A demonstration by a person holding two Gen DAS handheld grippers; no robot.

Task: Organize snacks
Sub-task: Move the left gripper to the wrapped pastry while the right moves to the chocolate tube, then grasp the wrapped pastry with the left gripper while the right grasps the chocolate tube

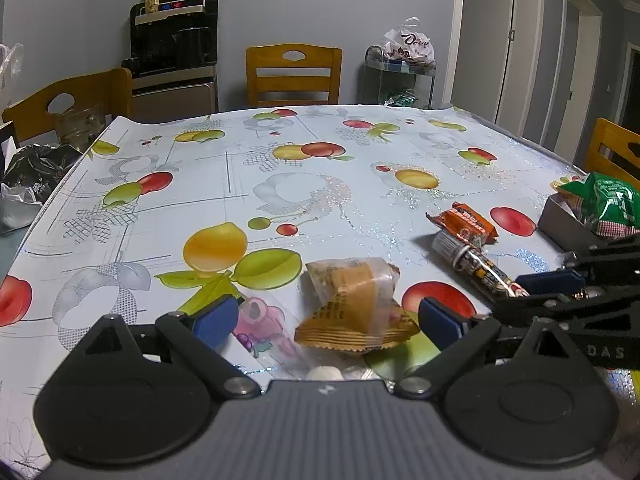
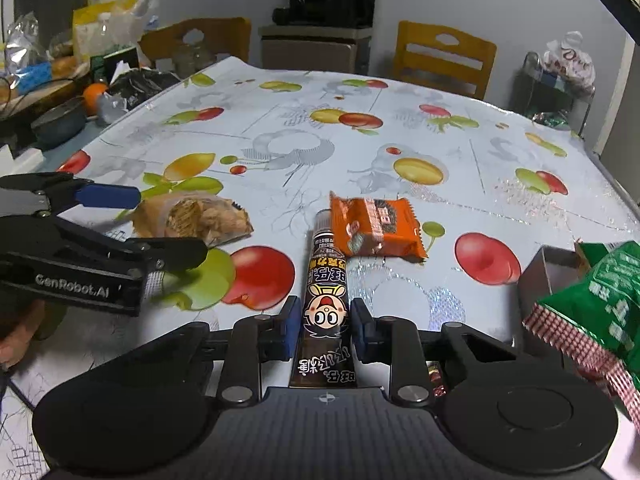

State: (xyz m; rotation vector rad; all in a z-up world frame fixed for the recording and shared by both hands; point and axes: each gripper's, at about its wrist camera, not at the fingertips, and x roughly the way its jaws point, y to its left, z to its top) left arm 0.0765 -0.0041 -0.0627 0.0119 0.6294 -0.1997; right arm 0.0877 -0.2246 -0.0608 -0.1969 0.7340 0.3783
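Observation:
My left gripper (image 1: 326,322) is open around a tan pastry packet (image 1: 354,306) lying on the fruit-print tablecloth; the packet also shows in the right wrist view (image 2: 196,218). My right gripper (image 2: 325,326) is shut on a dark brown candy tube (image 2: 326,296) with a cartoon face, which lies lengthwise on the table; the tube also shows in the left wrist view (image 1: 474,266). An orange snack packet (image 2: 376,226) lies just beyond the tube, touching its far end. A grey box (image 2: 544,276) at the right holds a green snack bag (image 2: 600,304).
A pink-print clear wrapper (image 1: 260,326) and a white candy (image 1: 325,373) lie under my left gripper. Wooden chairs (image 1: 294,74) stand around the table. A water dispenser (image 1: 174,52) and a trolley (image 1: 398,76) stand by the far wall. Clutter (image 2: 60,68) sits on a side surface at left.

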